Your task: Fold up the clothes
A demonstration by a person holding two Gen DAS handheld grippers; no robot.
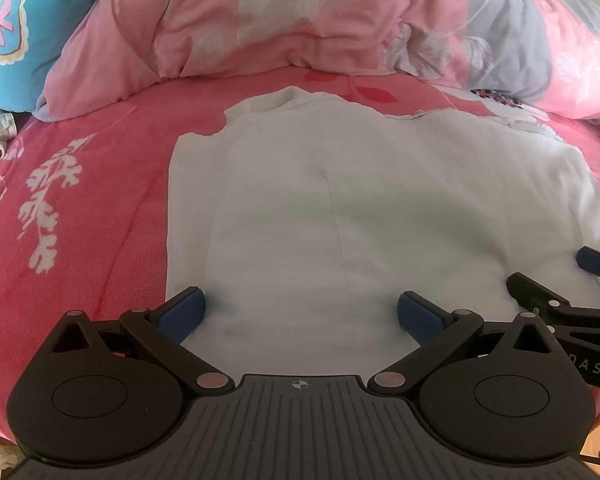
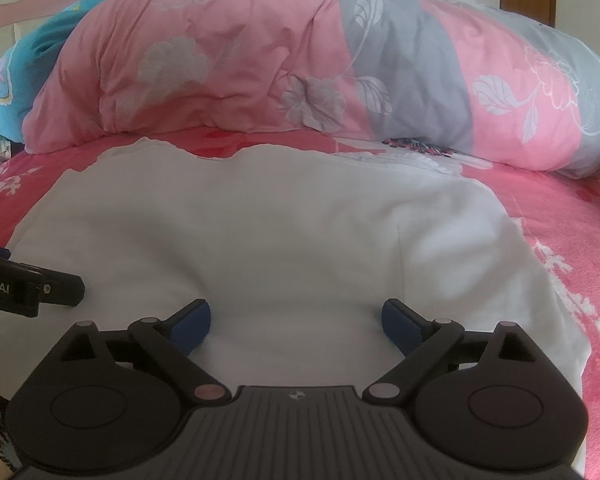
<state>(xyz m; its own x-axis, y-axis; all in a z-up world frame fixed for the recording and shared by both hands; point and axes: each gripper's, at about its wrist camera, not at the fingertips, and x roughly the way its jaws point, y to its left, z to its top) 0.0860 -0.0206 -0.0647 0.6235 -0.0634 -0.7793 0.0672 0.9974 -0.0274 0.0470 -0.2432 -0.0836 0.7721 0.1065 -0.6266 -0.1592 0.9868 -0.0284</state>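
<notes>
Bed [image 1: 80, 240]: pink floral sheet.
White garment [image 1: 340, 208] spread flat mid-bed, near hem at front edge.
Left gripper [image 1: 300, 312], right gripper [image 2: 296, 320]: both jaws spread wide, nothing held, over hem.
Risk: pads pinch sheet too, or top layer only; fold skews.
</notes>
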